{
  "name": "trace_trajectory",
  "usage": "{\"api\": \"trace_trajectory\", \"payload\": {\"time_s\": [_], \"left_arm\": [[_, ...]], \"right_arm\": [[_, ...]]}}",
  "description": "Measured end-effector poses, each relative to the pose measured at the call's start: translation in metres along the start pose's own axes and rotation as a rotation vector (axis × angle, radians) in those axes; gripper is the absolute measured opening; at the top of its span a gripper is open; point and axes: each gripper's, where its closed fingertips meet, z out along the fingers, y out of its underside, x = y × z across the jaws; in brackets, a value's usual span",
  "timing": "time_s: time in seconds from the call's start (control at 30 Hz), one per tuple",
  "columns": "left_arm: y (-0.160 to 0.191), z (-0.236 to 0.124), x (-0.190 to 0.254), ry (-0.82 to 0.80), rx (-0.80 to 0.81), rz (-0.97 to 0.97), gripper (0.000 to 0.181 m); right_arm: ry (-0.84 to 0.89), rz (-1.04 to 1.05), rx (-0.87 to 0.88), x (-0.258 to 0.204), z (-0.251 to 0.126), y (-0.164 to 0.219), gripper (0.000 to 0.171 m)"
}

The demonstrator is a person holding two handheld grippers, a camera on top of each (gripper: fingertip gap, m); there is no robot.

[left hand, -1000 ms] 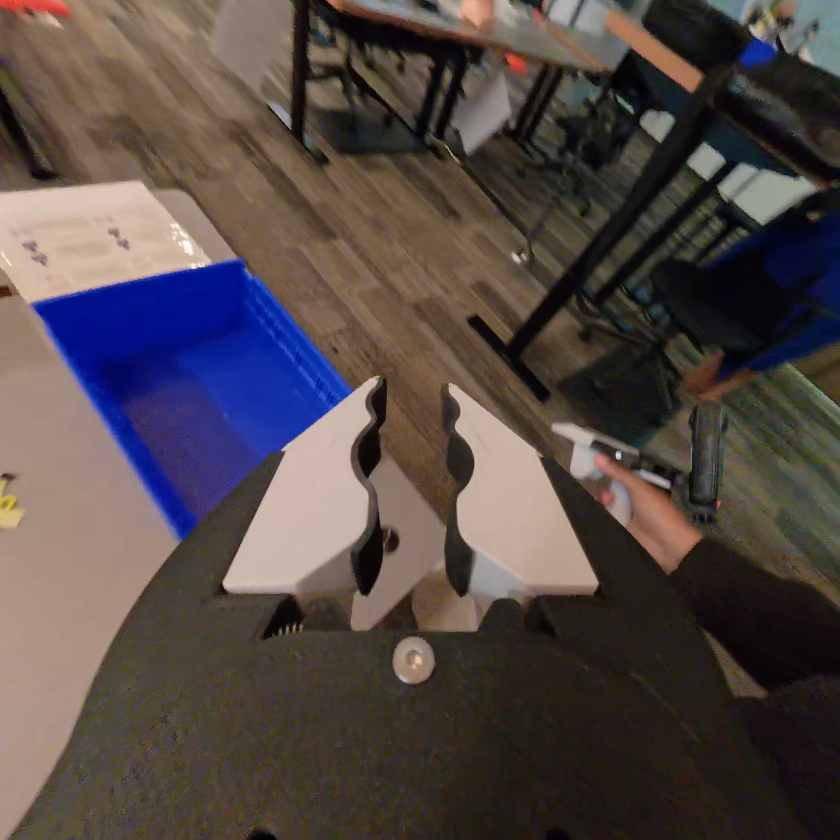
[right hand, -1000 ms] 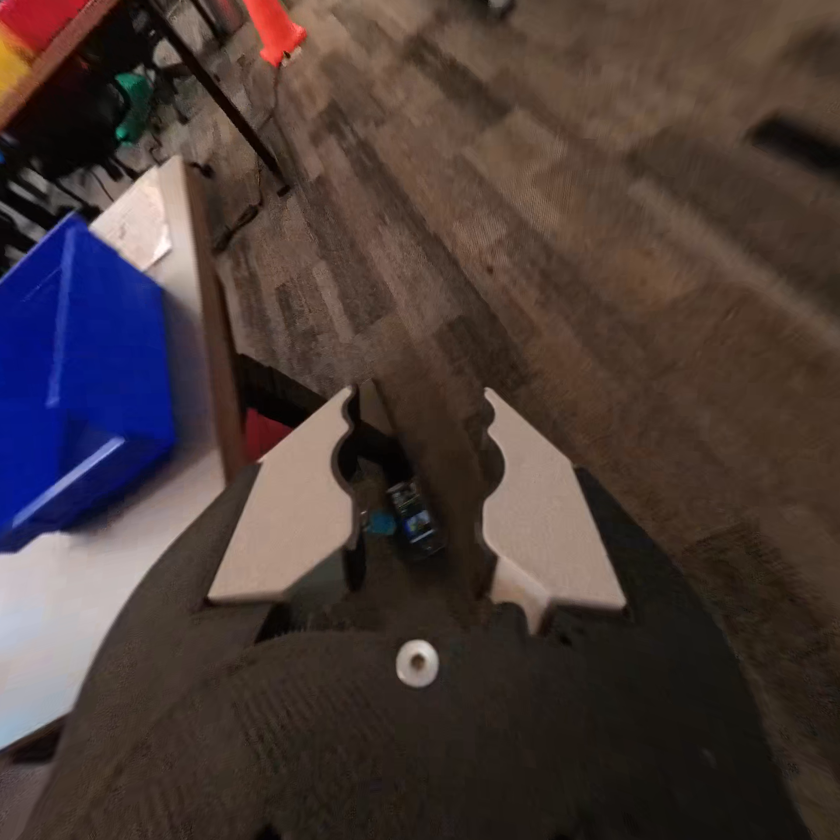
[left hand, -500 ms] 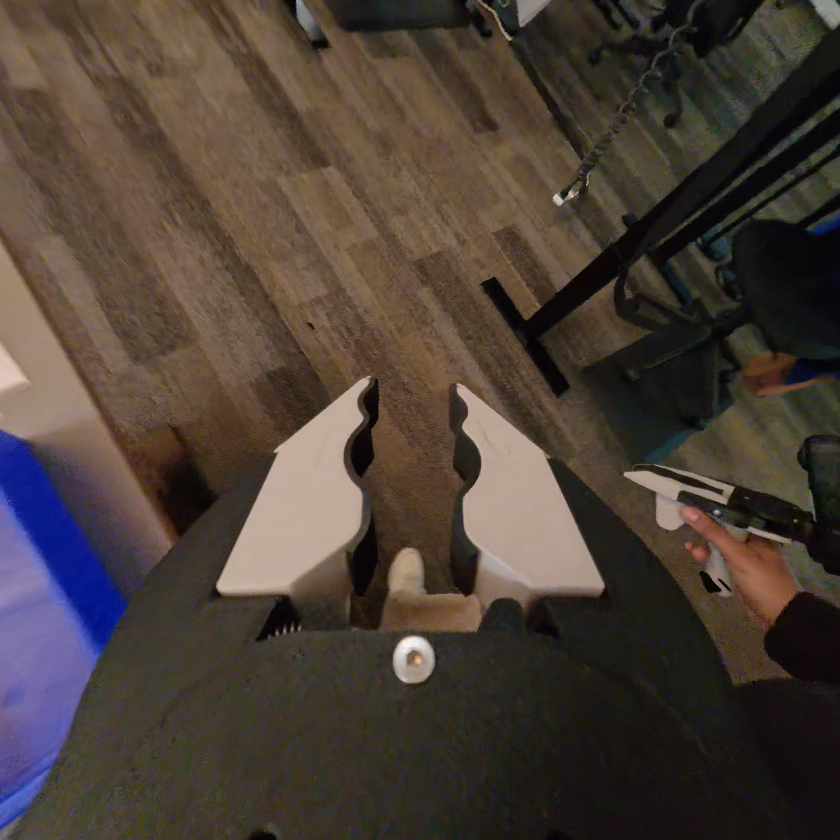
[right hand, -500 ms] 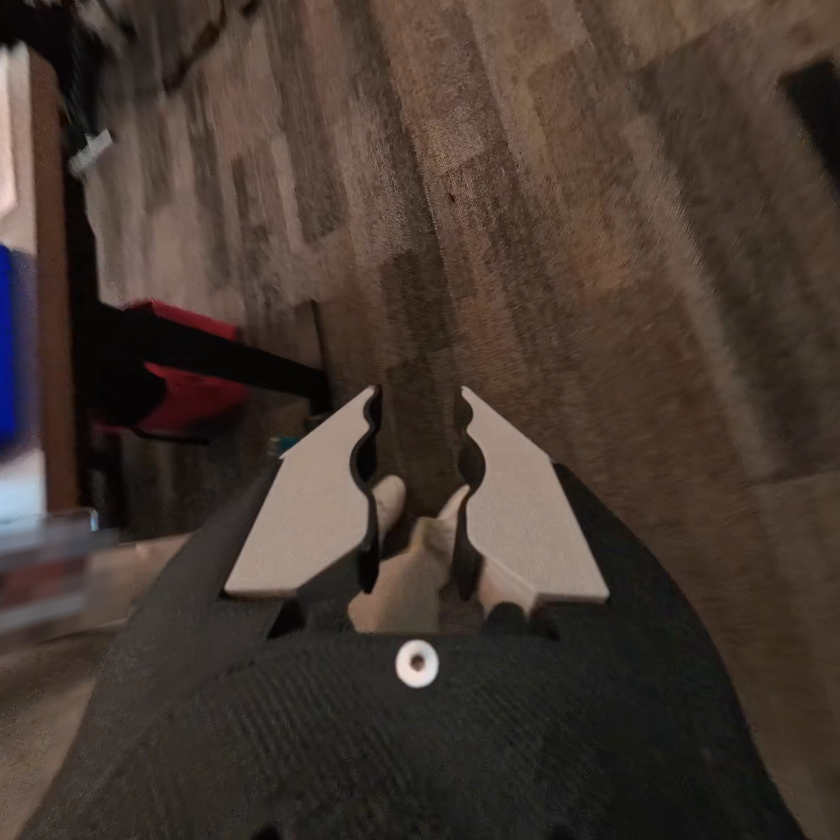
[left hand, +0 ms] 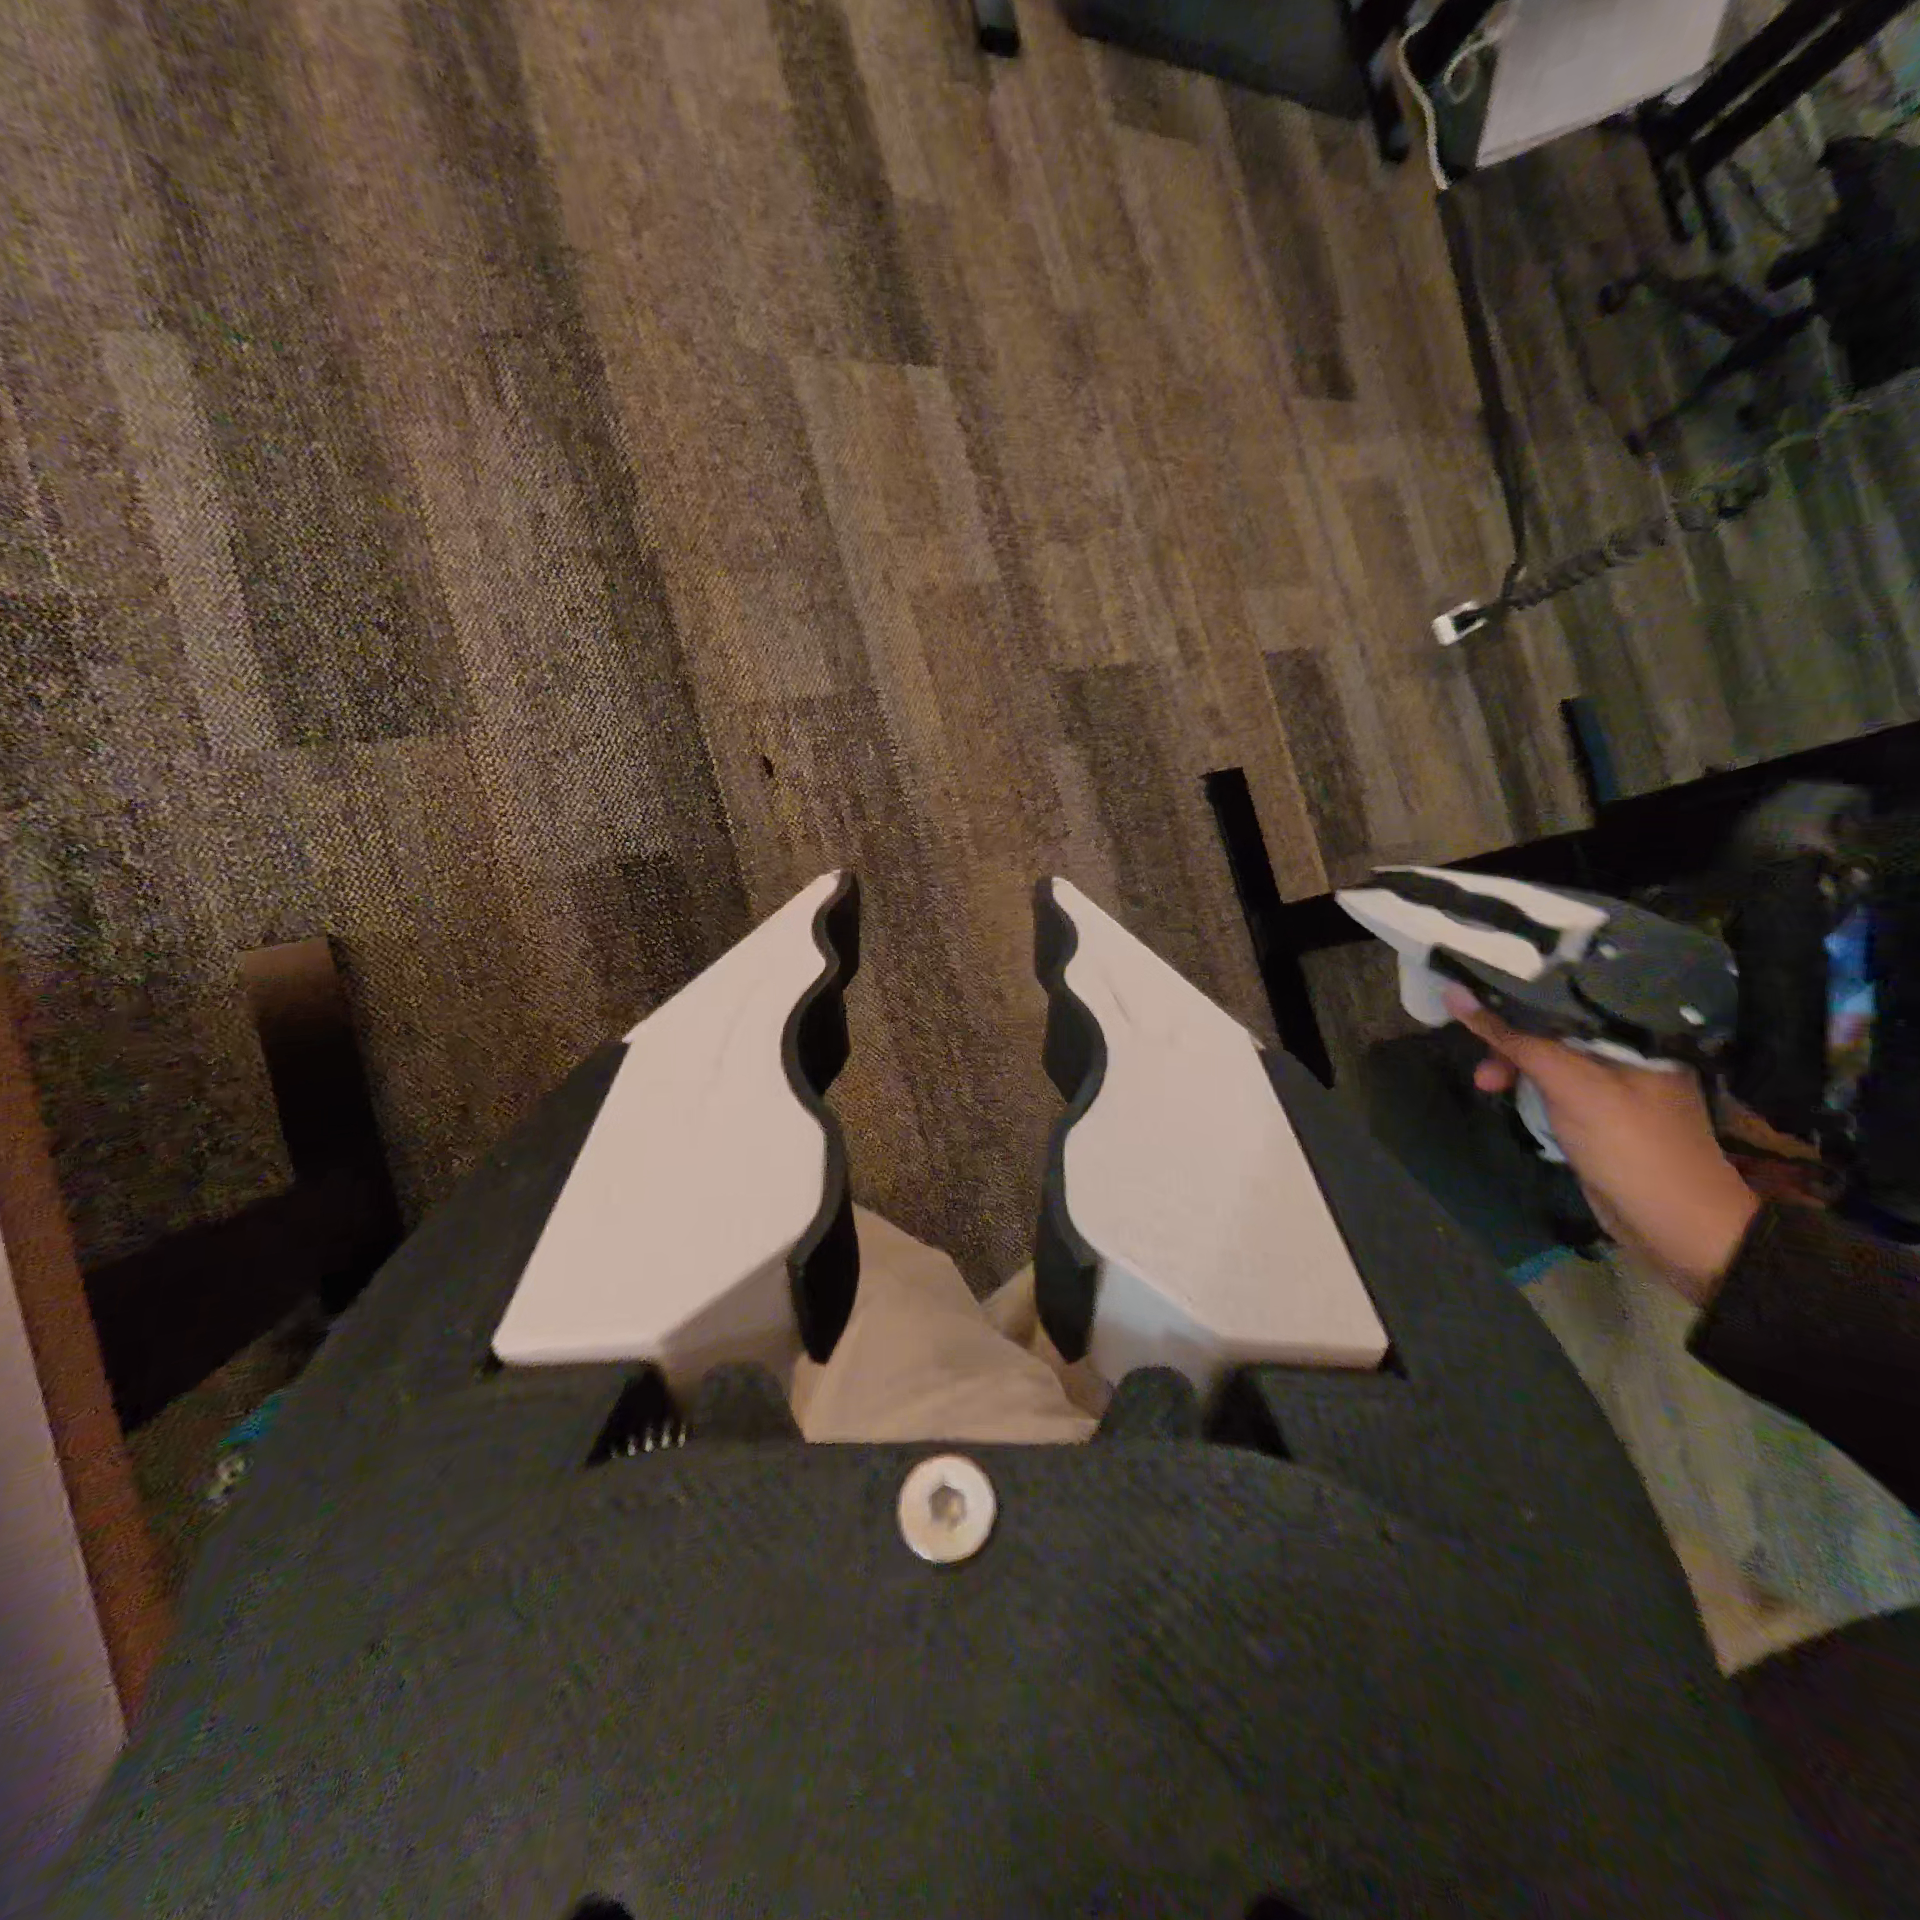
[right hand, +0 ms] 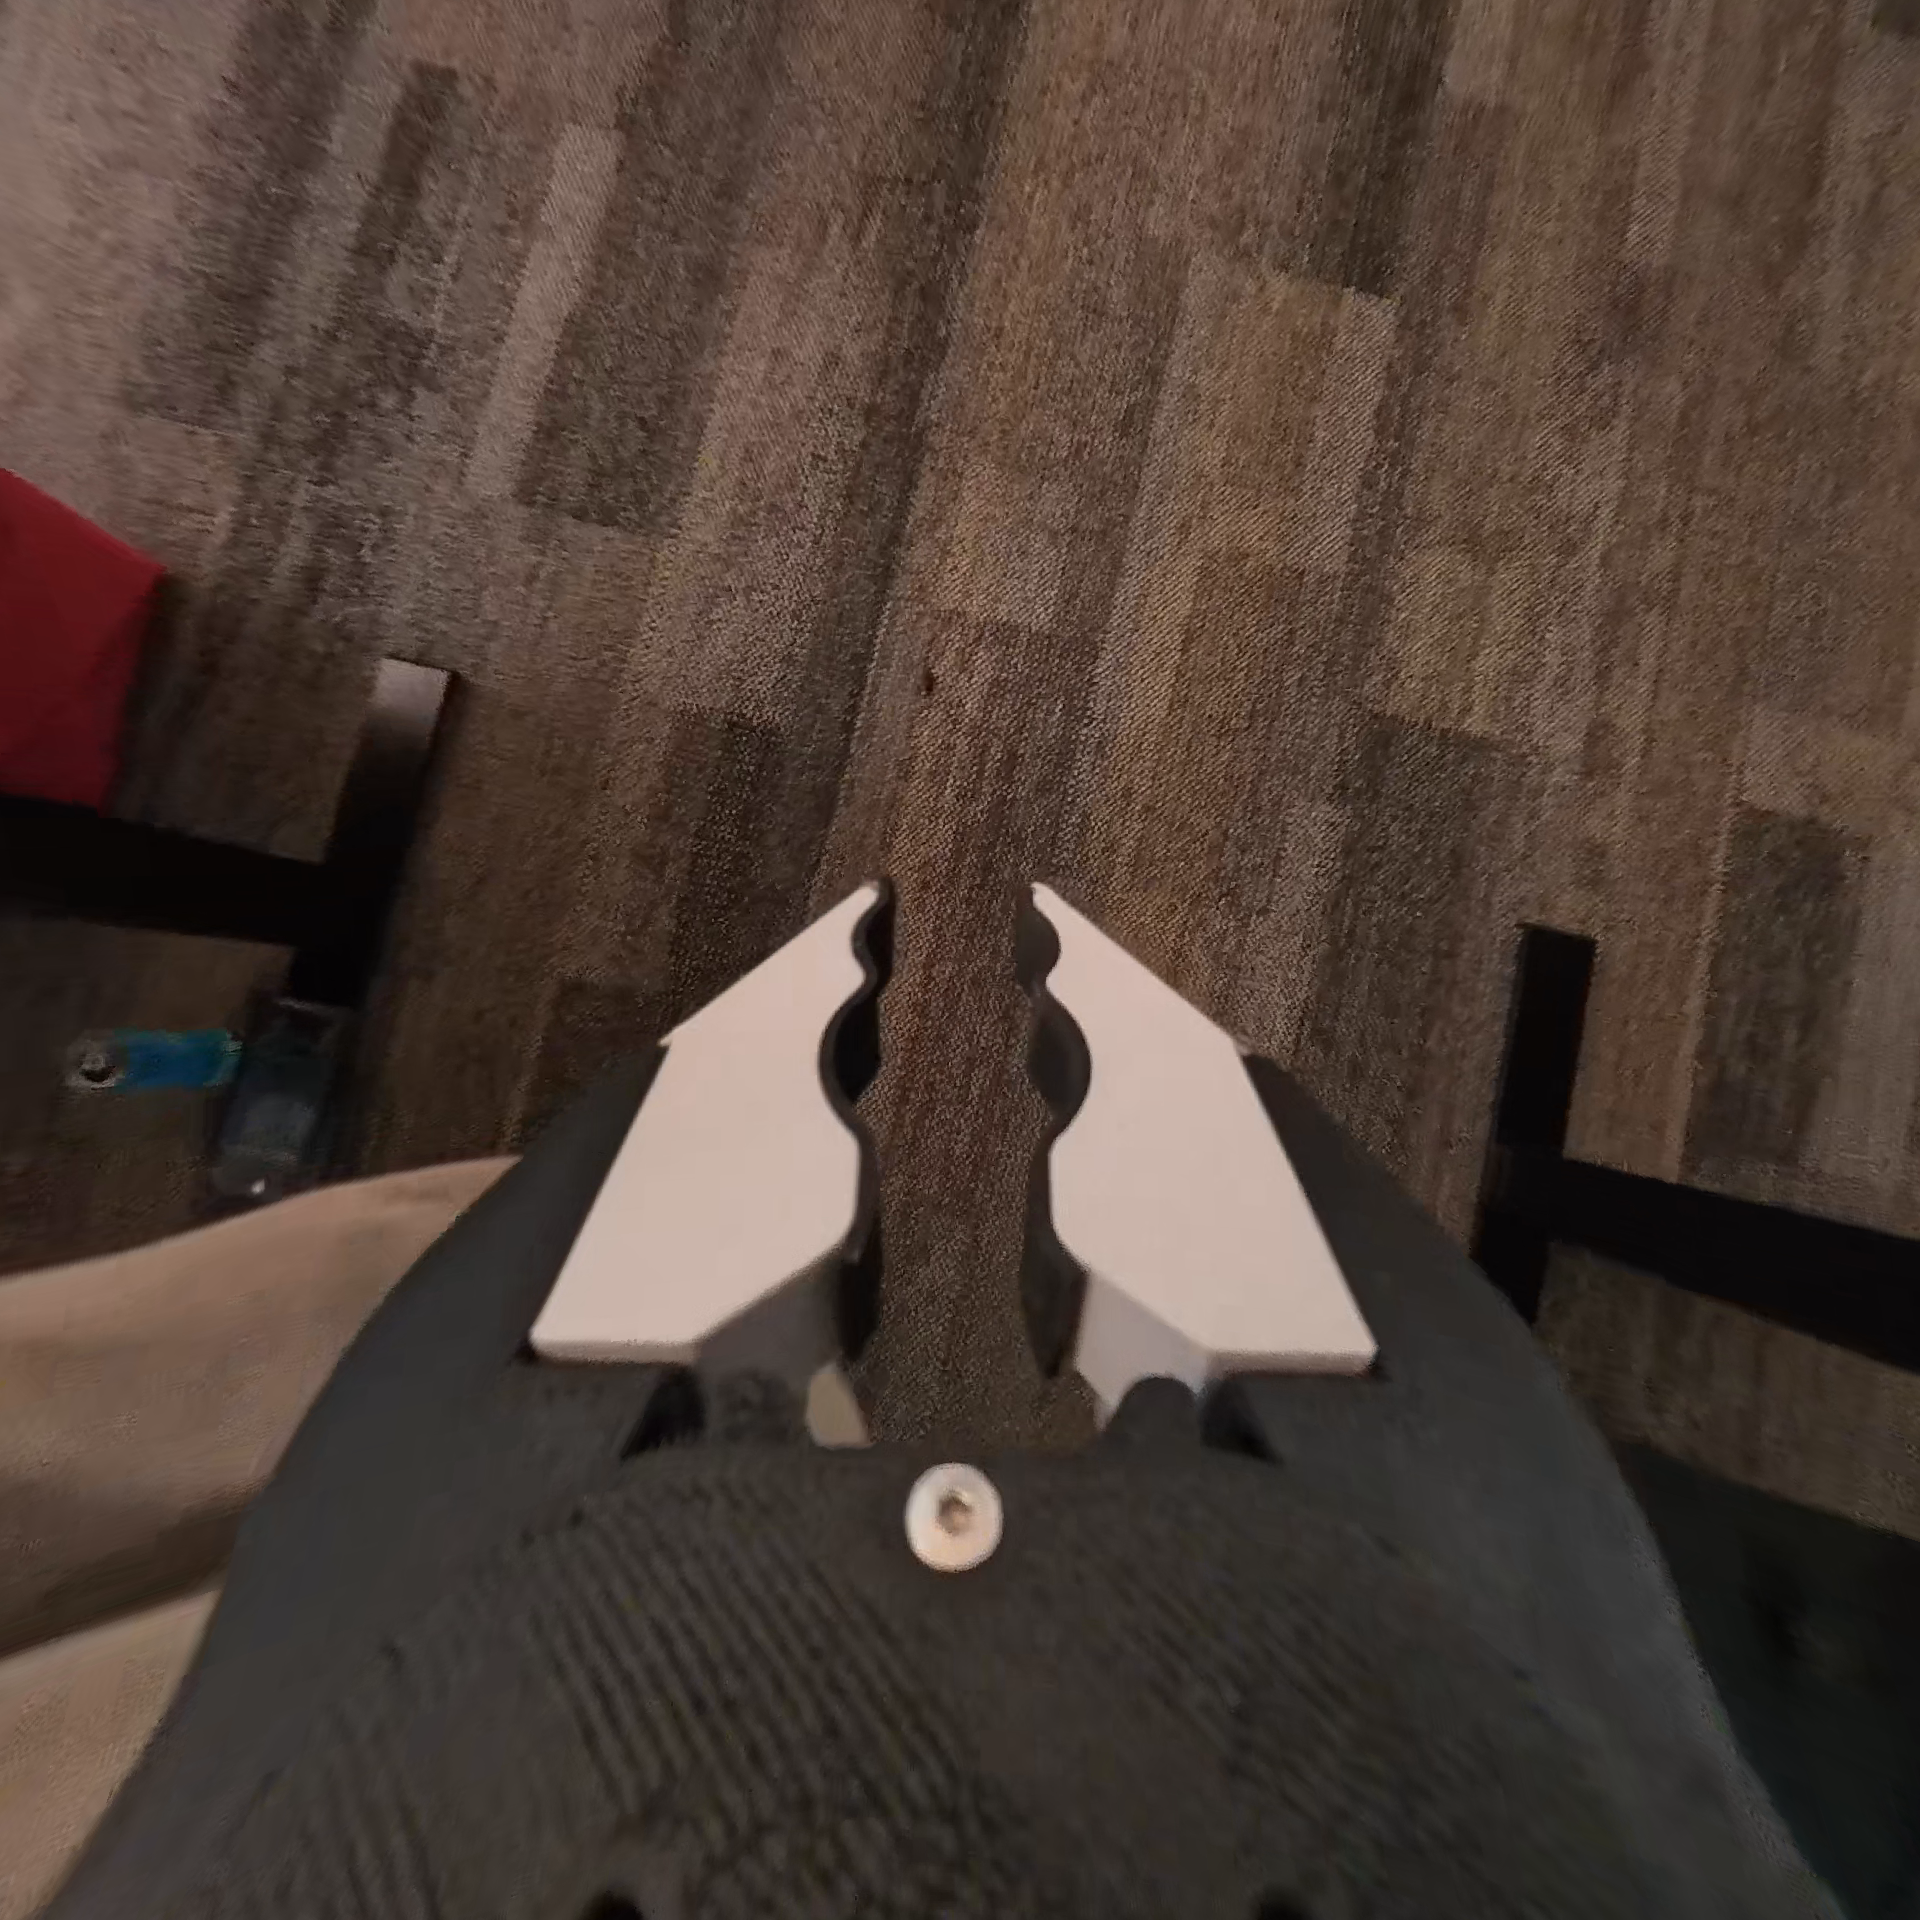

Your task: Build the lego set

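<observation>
Lego pieces appear in neither view; both grippers point down at the patterned carpet [left hand: 727, 468]. Left gripper [left hand: 943, 899] has its jaws parted and empty. Right gripper [right hand: 961, 902], held in a hand [left hand: 1605, 1122] off to the side, is likewise parted, holding nothing

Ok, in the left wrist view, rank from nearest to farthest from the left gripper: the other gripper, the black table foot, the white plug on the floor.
1. Black table foot, just right of the left gripper.
2. Other gripper, farther right, in a hand.
3. White plug, upper right on the carpet.
</observation>
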Motion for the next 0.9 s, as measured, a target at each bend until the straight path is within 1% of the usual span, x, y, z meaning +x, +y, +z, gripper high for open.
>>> {"api": "trace_trajectory", "payload": {"time_s": [0.07, 0.13, 0.2, 0.27, 0.33, 0.37, 0.4, 0.43, 0.5, 0.53, 0.6, 0.67, 0.7, 0.73, 0.8, 0.83, 0.9], "left_arm": [[-0.01, 0.029, -0.008, -0.048, -0.028, 0.004, 0.031], [0.005, 0.06, -0.024, -0.11, -0.112, -0.014, 0.032], [0.043, 0.092, -0.042, -0.139, -0.238, -0.083, 0.03], [0.091, 0.12, -0.07, -0.187, -0.315, -0.208, 0.026], [0.135, 0.15, -0.101, -0.24, -0.32, -0.367, 0.03], [0.154, 0.164, -0.116, -0.28, -0.309, -0.426, 0.03], [0.172, 0.178, -0.129, -0.316, -0.299, -0.465, 0.03], [0.189, 0.191, -0.138, -0.351, -0.294, -0.485, 0.028], [0.22, 0.208, -0.152, -0.439, -0.319, -0.53, 0.02], [0.23, 0.216, -0.154, -0.459, -0.329, -0.563, 0.018], [0.242, 0.226, -0.15, -0.47, -0.327, -0.612, 0.017], [0.251, 0.233, -0.144, -0.451, -0.339, -0.645, 0.02], [0.254, 0.234, -0.145, -0.456, -0.346, -0.648, 0.021], [0.255, 0.235, -0.146, -0.462, -0.343, -0.645, 0.02], [0.255, 0.235, -0.143, -0.45, -0.344, -0.649, 0.02], [0.252, 0.233, -0.141, -0.441, -0.346, -0.649, 0.02], [0.237, 0.227, -0.132, -0.401, -0.327, -0.634, 0.02]], "right_arm": [[-0.035, 0.01, -0.073, 0.008, 0.065, -0.009, 0.025], [-0.072, 0.027, -0.139, 0.013, 0.145, -0.005, 0.027], [-0.079, 0.057, -0.176, 0.022, 0.245, 0.009, 0.026], [-0.086, 0.113, -0.166, 0.03, 0.364, 0.029, 0.025], [-0.14, 0.18, -0.145, 0.025, 0.492, 0.052, 0.028], [-0.189, 0.195, -0.143, 0.016, 0.552, 0.063, 0.036], [-0.228, 0.18, -0.162, 0.005, 0.606, 0.076, 0.034], [-0.253, 0.136, -0.181, -0.006, 0.651, 0.088, 0.027], [-0.246, -0.009, -0.226, -0.021, 0.721, 0.116, 0.028], [-0.223, -0.076, -0.258, -0.024, 0.746, 0.131, 0.028], [-0.228, -0.165, -0.309, -0.031, 0.776, 0.152, 0.026], [-0.228, -0.186, -0.335, -0.032, 0.791, 0.162, 0.026], [-0.225, -0.184, -0.347, -0.032, 0.796, 0.165, 0.023], [-0.217, -0.182, -0.377, -0.031, 0.798, 0.169, 0.007], [-0.255, -0.178, -0.423, -0.034, 0.794, 0.172, 0.006], [-0.277, -0.17, -0.446, -0.036, 0.786, 0.169, 0.006], [-0.311, -0.133, -0.415, -0.039, 0.753, 0.142, 0.006]]}}
